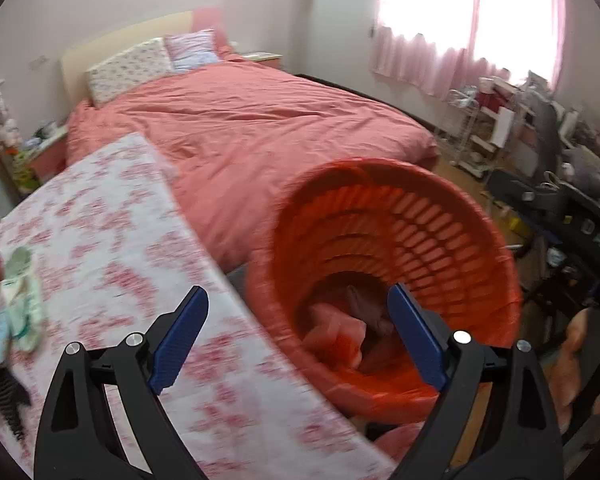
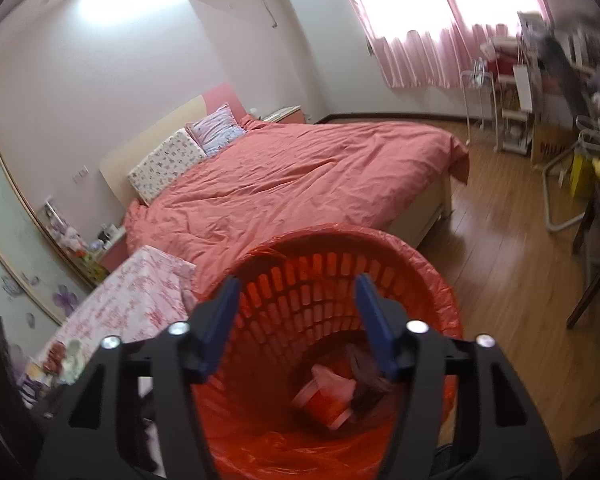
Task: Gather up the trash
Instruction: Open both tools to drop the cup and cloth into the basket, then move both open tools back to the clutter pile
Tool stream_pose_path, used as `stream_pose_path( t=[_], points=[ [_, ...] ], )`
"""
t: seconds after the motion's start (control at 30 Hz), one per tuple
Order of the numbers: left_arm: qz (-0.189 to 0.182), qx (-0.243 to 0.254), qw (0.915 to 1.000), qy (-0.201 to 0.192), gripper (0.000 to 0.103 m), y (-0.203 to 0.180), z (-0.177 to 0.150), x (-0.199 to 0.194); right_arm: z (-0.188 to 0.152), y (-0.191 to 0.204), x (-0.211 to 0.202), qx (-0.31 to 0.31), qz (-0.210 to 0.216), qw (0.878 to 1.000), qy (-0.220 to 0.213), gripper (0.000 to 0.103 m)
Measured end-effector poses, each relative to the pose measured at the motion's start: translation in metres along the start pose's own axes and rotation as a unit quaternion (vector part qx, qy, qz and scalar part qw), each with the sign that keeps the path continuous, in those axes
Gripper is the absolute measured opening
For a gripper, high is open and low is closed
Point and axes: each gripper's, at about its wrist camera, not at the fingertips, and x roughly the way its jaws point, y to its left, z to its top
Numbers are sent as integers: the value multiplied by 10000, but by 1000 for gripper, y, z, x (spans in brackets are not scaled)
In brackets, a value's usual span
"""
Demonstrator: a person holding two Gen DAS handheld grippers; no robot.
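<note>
Right wrist view: orange trash basket (image 2: 404, 280) w/ orange liner sits right below the right gripper (image 2: 296, 292), whose blue jaws stand apart w/ nothing between them. Crumpled pink & dark trash (image 2: 340, 392) lies at the basket's bottom. Left gripper (image 1: 298, 304) gapes wide, empty, straddling the basket rim and the floral-cloth table (image 1: 112, 248) to its left. Beyond both, a bed (image 2: 300, 176) w/ salmon cover.

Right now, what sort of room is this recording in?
A home bedroom, most likely. A large bed with a coral duvet and two pillows fills the middle, pink curtains hang at the window, and an orange lined waste basket stands beside a floral-clothed table.
</note>
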Motion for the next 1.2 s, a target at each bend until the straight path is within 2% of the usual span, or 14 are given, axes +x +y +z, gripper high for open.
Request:
stream_pose_path(
  t=[0.07, 0.27, 0.5, 0.63, 0.77, 0.87, 0.97, 1.03, 1.13, 1.2],
  points=[
    [170, -81, 9998, -27, 93, 10, -5, -6, -5, 9, -3, -297, -130, 9995, -50, 72],
    [763, -438, 9961, -79, 93, 61, -30, -33, -17, 38, -13, -1009, -319, 9943, -161, 87],
    [1324, -915, 9868, -190, 93, 123, -61, -73, -42, 84, -21, -1543, -103, 9879, -68, 93],
    [1708, -1124, 9785, -267, 93, 156, -81, -96, -62, 117, -24, -1861, 96, 9825, 12, 96],
    [2114, -1503, 9653, -295, 93, 200, -102, -119, -80, 149, -27, -2102, 325, 9770, 155, 97],
    [2535, -1868, 9487, -296, 93, 240, -118, -133, -94, 176, -27, -2220, 556, 9729, 338, 97],
    [2992, -2206, 9279, -275, 93, 286, -136, -142, -107, 197, -25, -2335, 696, 9688, 458, 97],
    [3184, -2336, 9185, -189, 93, 307, -143, -143, -116, 214, -22, -2448, 782, 9649, 544, 97],
    [3219, -2579, 9109, -76, 93, 337, -151, -141, -126, 237, -16, -2540, 868, 9612, 636, 97],
    [3172, -2634, 9110, -50, 93, 348, -152, -138, -129, 252, -9, -2558, 925, 9598, 698, 97]
  ],
)
